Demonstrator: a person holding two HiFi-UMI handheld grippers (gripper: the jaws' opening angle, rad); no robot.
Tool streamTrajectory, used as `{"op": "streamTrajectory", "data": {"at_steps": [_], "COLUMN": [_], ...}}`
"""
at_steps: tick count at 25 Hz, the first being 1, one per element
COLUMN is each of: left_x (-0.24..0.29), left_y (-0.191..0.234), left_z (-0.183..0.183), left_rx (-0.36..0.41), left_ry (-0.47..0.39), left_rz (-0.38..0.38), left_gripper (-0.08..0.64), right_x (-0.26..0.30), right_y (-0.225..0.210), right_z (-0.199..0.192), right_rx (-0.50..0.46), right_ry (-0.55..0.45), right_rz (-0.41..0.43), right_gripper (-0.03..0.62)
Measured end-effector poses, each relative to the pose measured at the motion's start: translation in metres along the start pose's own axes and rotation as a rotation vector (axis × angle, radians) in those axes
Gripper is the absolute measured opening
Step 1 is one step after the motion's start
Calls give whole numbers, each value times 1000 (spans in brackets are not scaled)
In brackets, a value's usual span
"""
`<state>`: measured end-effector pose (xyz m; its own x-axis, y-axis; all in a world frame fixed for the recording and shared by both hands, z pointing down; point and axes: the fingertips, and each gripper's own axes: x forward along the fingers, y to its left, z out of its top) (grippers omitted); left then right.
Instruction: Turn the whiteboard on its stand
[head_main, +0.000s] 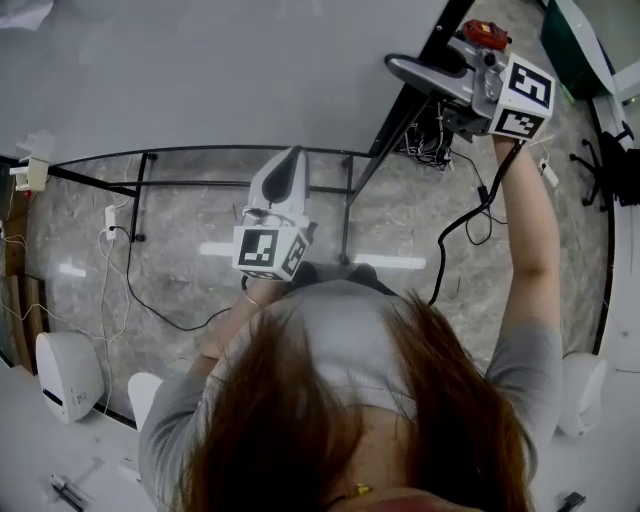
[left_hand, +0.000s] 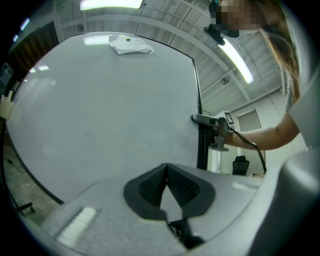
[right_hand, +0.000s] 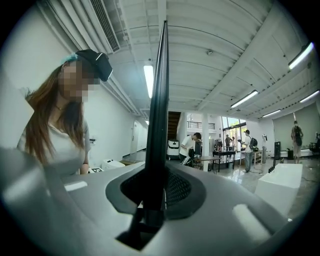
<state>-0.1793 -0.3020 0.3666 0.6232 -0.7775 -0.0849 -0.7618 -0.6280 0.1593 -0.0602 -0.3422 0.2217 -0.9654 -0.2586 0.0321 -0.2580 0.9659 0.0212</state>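
White-faced whiteboard (head_main: 220, 70) sat on its stand (head_main: 345, 215), apparently tipped partway round. Right gripper (right_hand: 156, 187) was clamped on its black side edge; left gripper (left_hand: 166, 182) had jaws closed, empty, facing the board. Grip done, most of the turn probably left.

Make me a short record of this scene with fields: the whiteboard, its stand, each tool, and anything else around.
whiteboard: large, pale face, black frame
stand: black bars below the board
right tool: shut on the whiteboard's black side edge
left tool: jaws together, nothing between them, pointed at the board's face; contact cannot be told
on board: white crumpled item near one edge
floor: white device
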Motion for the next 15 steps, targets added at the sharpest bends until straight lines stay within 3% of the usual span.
{"op": "streamTrajectory", "data": {"at_steps": [6, 15], "left_x": [-2, -23], "left_y": [-18, -49], "left_z": [-8, -16], "left_rx": [-27, -21], "left_ry": [-20, -44], "left_rz": [87, 239], "left_gripper": [2, 3], "right_x": [4, 5], "right_y": [3, 3], "right_z": [-1, -1], "right_rx": [25, 44], "right_ry": [14, 15], "right_rz": [62, 72], "right_gripper": [52, 52]}}
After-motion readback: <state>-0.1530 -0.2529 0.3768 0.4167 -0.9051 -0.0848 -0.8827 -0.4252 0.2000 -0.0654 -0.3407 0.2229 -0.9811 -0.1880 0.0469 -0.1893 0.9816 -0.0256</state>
